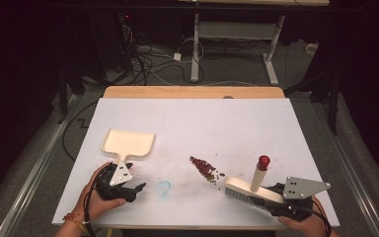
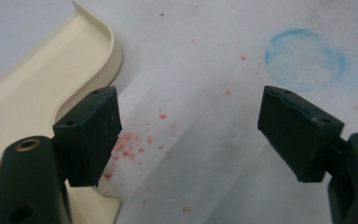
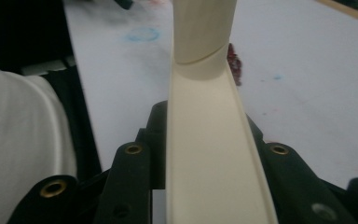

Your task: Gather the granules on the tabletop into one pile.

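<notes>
Cream plastic brush is sitting clamped in the right hand-held gripper at five o'clock on the desk, bristles facing red beans. Left hand-held gripper is gaping wide, gripping nothing, beside the dustpan at nine o'clock.

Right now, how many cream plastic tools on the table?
2. The dustpan lies at the left, beside the open left gripper. The brush is at the right, clamped in the right gripper.
</notes>
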A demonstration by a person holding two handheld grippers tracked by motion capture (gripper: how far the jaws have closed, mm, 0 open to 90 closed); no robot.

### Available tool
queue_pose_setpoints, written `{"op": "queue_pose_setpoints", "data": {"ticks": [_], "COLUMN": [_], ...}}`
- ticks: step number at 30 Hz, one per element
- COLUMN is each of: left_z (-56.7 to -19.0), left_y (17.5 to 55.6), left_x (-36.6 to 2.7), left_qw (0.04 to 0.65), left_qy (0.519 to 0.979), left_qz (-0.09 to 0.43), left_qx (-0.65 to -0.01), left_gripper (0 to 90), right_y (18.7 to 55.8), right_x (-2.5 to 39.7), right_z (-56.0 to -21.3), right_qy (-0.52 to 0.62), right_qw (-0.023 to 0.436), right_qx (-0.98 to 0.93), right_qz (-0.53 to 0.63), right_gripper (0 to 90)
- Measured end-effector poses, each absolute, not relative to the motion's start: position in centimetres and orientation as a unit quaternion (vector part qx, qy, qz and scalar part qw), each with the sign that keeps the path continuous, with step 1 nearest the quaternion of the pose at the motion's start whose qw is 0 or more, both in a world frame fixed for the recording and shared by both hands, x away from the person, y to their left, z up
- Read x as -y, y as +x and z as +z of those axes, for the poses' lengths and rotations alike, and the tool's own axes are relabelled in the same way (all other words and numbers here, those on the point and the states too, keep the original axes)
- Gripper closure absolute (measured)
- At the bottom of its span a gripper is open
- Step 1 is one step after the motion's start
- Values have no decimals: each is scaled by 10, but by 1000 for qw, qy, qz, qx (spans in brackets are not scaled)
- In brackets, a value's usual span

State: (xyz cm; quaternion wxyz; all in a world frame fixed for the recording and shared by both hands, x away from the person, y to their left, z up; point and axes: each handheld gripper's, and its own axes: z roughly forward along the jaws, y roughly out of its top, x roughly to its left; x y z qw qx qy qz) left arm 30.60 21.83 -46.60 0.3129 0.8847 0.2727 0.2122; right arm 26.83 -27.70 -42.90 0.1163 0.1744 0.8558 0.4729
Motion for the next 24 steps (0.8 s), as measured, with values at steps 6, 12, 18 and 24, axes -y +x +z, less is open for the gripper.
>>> {"op": "queue_pose_setpoints", "data": {"ticks": [6, 12, 18, 24], "left_z": [-466, -468, -468, -469], "left_y": [307, 309, 309, 309], "left_x": [-216, -215, -214, -212], "left_qw": [312, 311, 309, 308], "left_qy": [886, 887, 889, 891], "left_qz": [210, 206, 203, 202], "left_qx": [-271, -272, -269, -267], "left_gripper": [204, 204, 204, 204], "right_y": [287, 321, 353, 368], "right_x": [256, 233, 220, 212], "right_z": [-443, -448, -448, -449], "right_qy": [126, 103, 97, 99], "right_qw": [74, 73, 75, 69], "right_qx": [-863, -867, -863, -858], "right_qz": [483, 482, 491, 500], "right_gripper": [679, 679, 679, 679]}}
